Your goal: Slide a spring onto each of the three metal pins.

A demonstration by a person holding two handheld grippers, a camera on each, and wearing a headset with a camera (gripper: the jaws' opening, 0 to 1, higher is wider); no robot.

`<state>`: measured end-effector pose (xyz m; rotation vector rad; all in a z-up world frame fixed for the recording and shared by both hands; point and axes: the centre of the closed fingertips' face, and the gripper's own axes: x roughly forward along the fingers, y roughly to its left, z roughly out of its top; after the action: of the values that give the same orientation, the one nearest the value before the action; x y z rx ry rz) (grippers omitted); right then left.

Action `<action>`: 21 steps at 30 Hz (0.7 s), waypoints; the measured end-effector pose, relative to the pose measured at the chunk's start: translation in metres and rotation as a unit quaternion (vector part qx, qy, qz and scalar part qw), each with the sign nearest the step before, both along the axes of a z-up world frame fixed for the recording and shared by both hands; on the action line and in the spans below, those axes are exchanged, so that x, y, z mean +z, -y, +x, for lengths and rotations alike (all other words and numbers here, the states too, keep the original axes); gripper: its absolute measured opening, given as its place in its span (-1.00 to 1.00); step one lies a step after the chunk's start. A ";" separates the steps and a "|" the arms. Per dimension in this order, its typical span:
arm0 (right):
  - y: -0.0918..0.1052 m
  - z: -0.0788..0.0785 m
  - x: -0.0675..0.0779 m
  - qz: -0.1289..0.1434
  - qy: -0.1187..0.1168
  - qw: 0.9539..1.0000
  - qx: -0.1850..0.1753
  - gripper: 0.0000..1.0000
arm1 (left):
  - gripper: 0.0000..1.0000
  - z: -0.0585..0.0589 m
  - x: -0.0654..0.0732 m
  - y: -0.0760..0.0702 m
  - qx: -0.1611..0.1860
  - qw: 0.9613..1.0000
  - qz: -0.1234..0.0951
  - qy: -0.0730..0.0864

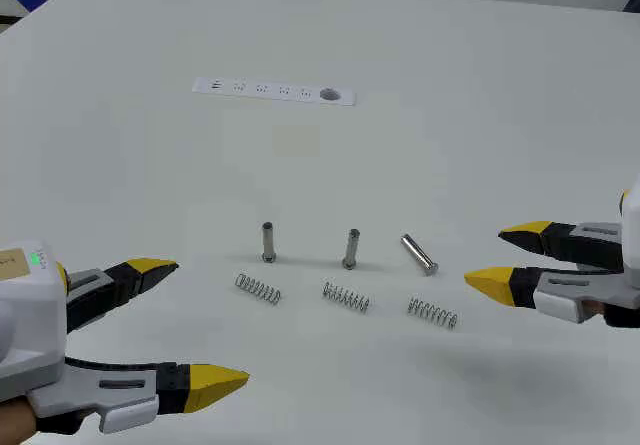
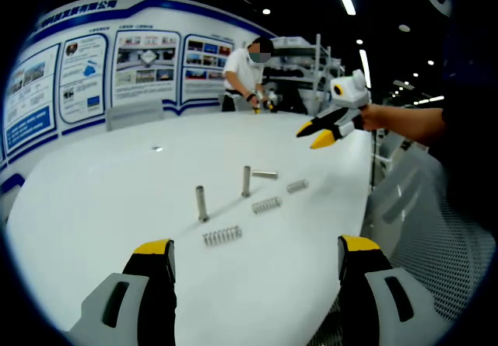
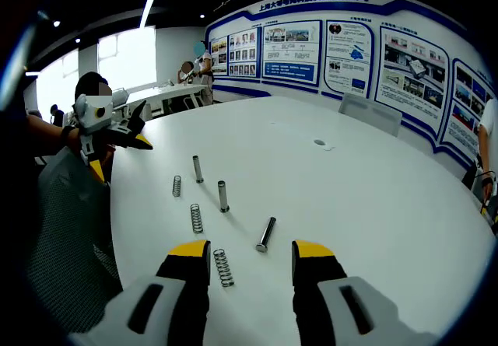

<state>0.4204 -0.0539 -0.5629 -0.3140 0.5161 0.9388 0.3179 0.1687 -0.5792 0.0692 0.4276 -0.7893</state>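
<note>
Metal pins form a row on the white table (image 1: 120, 145), in the space between the two grippers' fingertips. The left pin (image 1: 267, 241) and the middle pin (image 1: 351, 248) stand upright, and the right pin (image 1: 419, 253) lies on its side. A spring lies loose on the table just to the near side of each pin: the left spring (image 1: 258, 288), the middle spring (image 1: 346, 297) and the right spring (image 1: 432, 312). The springs are apart from the pins and apart from every finger.

The left gripper (image 1: 210, 319) hovers over the table with its yellow-tipped fingers spread wide and nothing between them. The left spring is the closest thing ahead of its fingertips. The right gripper (image 1: 483, 255) is also spread open and holds nothing. The lying pin and the right spring are near its fingertips, just ahead of them.

Beyond the pins, far from both sets of fingers, a white socket strip (image 1: 273, 91) sits flush in the table. Poster boards (image 3: 334, 50) line the wall behind.
</note>
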 end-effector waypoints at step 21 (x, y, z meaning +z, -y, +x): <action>-0.025 0.037 -0.005 -0.035 -0.010 0.999 0.006 -0.34 | 0.73 0.000 0.000 0.001 0.002 1.000 -0.003 0.003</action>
<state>0.4571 -0.0290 -0.5683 -0.3711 0.5676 0.9379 0.3181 0.1679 -0.5789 0.0656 0.4207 -0.7867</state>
